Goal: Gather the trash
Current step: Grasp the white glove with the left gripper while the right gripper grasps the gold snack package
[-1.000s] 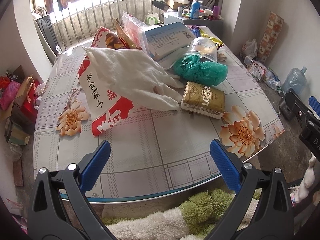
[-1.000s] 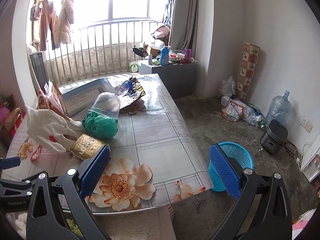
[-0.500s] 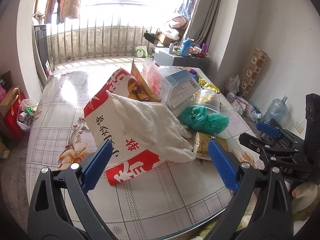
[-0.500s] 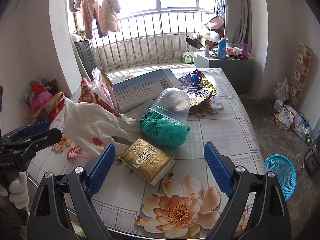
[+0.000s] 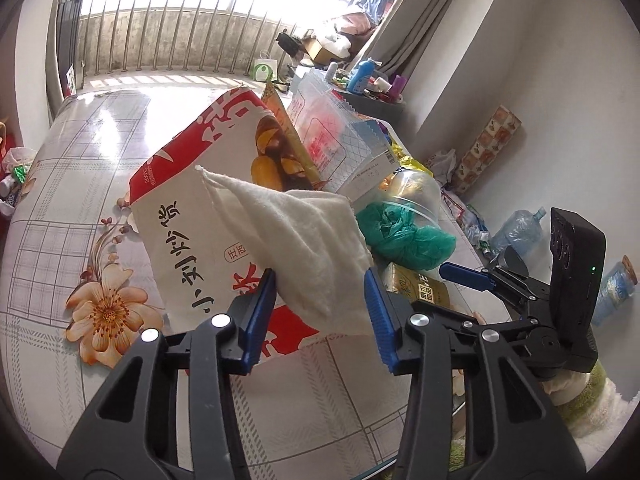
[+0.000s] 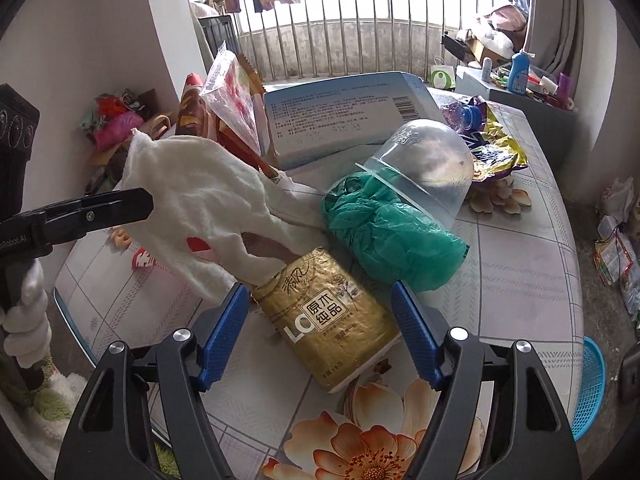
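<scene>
I am working over the table [image 5: 60, 216], where the trash is lying heaped mid-frame. My left gripper [image 5: 320, 312] is closing around the white cloth [image 5: 304, 240] draped on the red-and-white bag [image 5: 192, 224], not yet pinching. My right gripper [image 6: 320, 336], still fairly wide, is narrowing astride the gold tissue pack [image 6: 332, 316] at lower centre.

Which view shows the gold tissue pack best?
The right wrist view: the gold pack lies whole between the closing right gripper fingers. The left wrist view shows only its part behind a finger.
</scene>
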`<act>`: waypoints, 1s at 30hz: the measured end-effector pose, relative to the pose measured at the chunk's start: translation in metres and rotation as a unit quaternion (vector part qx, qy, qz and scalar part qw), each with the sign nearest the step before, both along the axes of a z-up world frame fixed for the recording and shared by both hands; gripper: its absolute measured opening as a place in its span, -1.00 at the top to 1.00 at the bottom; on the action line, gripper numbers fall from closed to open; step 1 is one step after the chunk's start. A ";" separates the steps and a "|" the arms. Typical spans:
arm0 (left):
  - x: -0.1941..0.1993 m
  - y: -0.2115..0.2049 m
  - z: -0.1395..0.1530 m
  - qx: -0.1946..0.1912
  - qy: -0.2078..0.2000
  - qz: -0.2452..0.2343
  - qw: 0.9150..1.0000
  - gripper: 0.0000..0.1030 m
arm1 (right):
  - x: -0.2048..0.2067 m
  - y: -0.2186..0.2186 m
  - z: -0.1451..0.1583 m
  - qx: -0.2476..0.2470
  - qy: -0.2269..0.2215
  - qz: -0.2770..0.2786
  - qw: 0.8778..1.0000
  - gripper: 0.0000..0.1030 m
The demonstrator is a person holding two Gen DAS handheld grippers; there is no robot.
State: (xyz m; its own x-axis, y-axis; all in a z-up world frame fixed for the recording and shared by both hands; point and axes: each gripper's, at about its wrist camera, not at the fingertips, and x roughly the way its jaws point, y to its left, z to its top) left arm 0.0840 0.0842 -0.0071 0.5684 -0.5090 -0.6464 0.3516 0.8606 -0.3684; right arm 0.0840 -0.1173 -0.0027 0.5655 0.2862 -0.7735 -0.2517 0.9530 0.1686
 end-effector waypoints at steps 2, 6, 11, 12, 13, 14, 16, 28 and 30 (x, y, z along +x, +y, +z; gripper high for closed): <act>0.000 0.001 0.001 -0.008 -0.002 -0.003 1.000 0.22 | 0.000 0.002 -0.004 0.004 0.015 0.003 1.000 -0.38; -0.009 -0.002 0.007 -0.018 -0.019 -0.029 0.999 0.33 | -0.008 0.005 0.000 0.020 0.026 0.025 0.999 -0.38; -0.013 -0.016 0.009 -0.006 -0.031 -0.044 0.999 0.40 | -0.002 0.006 0.000 -0.005 0.007 0.011 1.000 -0.38; -0.013 -0.018 0.008 -0.003 -0.032 -0.044 0.999 0.47 | 0.000 0.007 -0.002 -0.008 0.009 0.012 1.000 -0.38; -0.013 -0.021 0.008 -0.001 -0.032 -0.045 0.998 0.49 | 0.001 0.009 -0.005 -0.010 0.013 0.015 1.000 -0.38; -0.013 -0.022 0.009 0.001 -0.033 -0.046 0.998 0.53 | 0.002 0.011 -0.009 -0.013 0.020 0.019 1.000 -0.38; -0.014 -0.024 0.010 0.004 -0.036 -0.048 0.998 0.60 | -0.002 0.015 -0.011 -0.035 0.017 0.020 0.999 -0.30; -0.029 -0.042 0.020 -0.005 -0.048 -0.095 0.994 0.79 | -0.037 -0.027 -0.003 0.026 0.031 -0.068 0.997 -0.07; -0.033 -0.045 0.025 -0.007 -0.057 -0.103 0.993 0.80 | -0.043 -0.037 -0.001 0.046 0.027 -0.089 0.995 -0.07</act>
State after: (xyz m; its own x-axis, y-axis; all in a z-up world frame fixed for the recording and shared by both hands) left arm 0.0514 0.0389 0.0178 0.5196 -0.6311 -0.5759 0.5600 0.7607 -0.3283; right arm 0.0405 -0.1545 -0.0037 0.5715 0.2561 -0.7796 -0.0688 0.9617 0.2654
